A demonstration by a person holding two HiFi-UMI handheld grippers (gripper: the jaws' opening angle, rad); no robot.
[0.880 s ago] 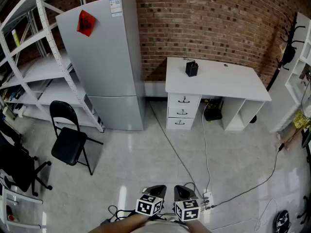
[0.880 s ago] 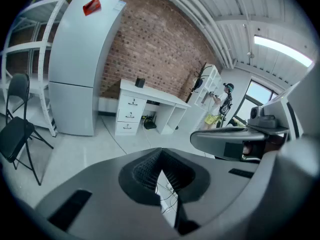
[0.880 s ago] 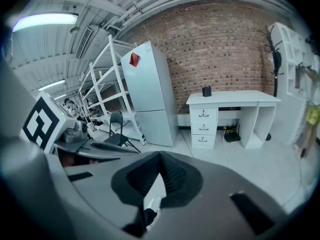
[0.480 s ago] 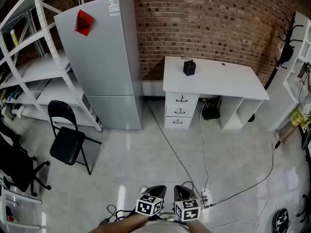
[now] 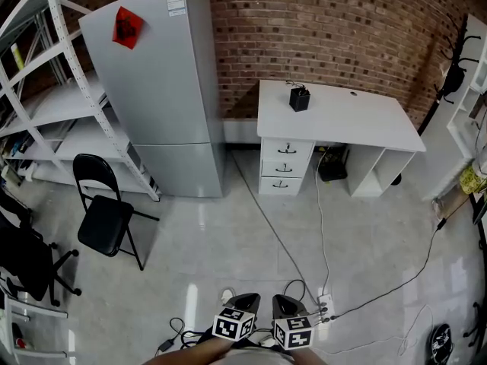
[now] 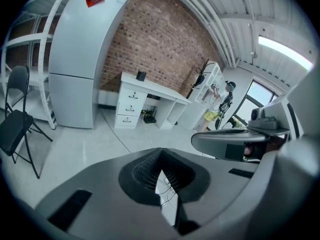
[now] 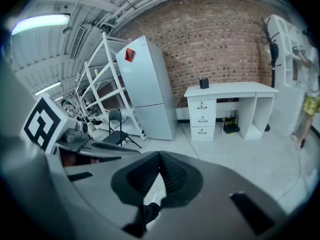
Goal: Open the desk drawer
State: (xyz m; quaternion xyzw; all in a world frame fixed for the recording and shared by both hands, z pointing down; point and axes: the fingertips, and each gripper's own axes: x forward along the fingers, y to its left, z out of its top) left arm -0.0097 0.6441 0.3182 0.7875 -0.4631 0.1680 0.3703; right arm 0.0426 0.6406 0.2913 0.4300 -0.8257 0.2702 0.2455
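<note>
Three drawers (image 5: pixel 286 166) sit stacked under the left end of the bench (image 5: pixel 358 124). Each has a small dark handle at the middle of its front, and all three look shut. Left of the bench stands a grey fridge (image 5: pixel 163 90). On the bench top, above the drawers, is a small black box (image 5: pixel 300 97). Right of the drawers, under the bench, is an open bay.

The fronts look like stiff white board, and a drawer probably rides on runners, so it should come straight out under a light, steady pull. The handle is the place to take hold, at its middle so the drawer does not skew. It is thin, and hard jaws could slip off it.

Both tools are well apart from the bench, across floor crossed by a cable (image 5: pixel 266 223). The left tool (image 5: pixel 243 303) has its jaws pressed together at the tips with nothing between them. The right tool (image 5: pixel 283 305) is the same, closed and empty. Either would need to spread before taking a handle.
</note>
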